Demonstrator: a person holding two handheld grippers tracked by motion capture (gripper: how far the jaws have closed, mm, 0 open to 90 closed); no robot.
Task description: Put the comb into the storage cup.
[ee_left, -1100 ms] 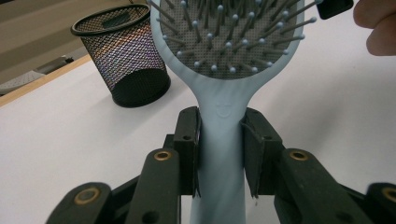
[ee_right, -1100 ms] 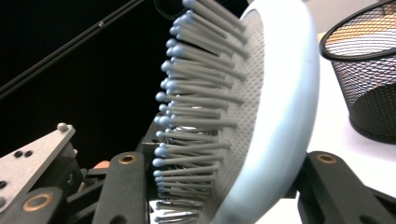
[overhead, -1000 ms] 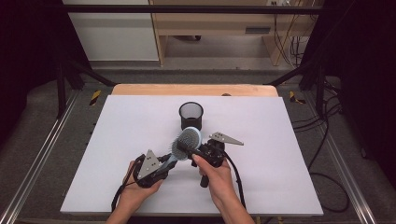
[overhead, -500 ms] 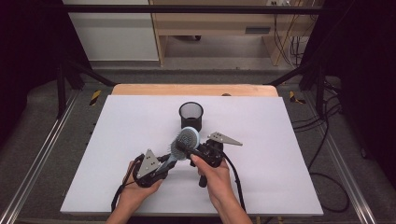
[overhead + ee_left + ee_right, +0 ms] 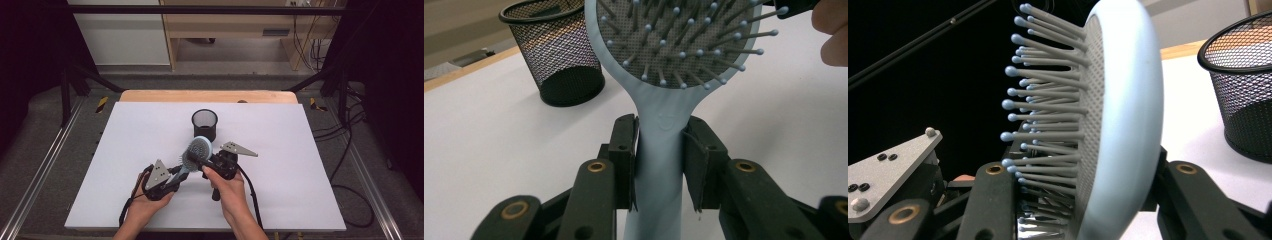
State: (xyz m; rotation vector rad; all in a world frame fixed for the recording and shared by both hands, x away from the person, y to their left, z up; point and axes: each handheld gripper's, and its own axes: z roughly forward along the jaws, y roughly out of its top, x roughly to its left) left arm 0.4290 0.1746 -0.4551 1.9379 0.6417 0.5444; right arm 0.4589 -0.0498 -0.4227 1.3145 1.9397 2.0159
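With the left gripper (image 5: 172,177) clamping the pale blue hairbrush (image 5: 196,152) by its handle above the table and the right gripper (image 5: 210,161) gripping the brush head, a handover is proceeding; the mesh cup (image 5: 205,124) is standing empty just beyond.

The hairbrush (image 5: 674,60) head is cut off at the top edge, its handle end hidden below.

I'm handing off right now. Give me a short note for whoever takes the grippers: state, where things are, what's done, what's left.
Left gripper: shut on the brush handle.
Right gripper: jaws either side of the brush head, bristles against one; it looks gripped.
The brush is held off the table between both, in front of the mesh cup, which stands upright and looks empty.
Done: brush picked up.
Left, likely: release one gripper and stand the brush in the cup.
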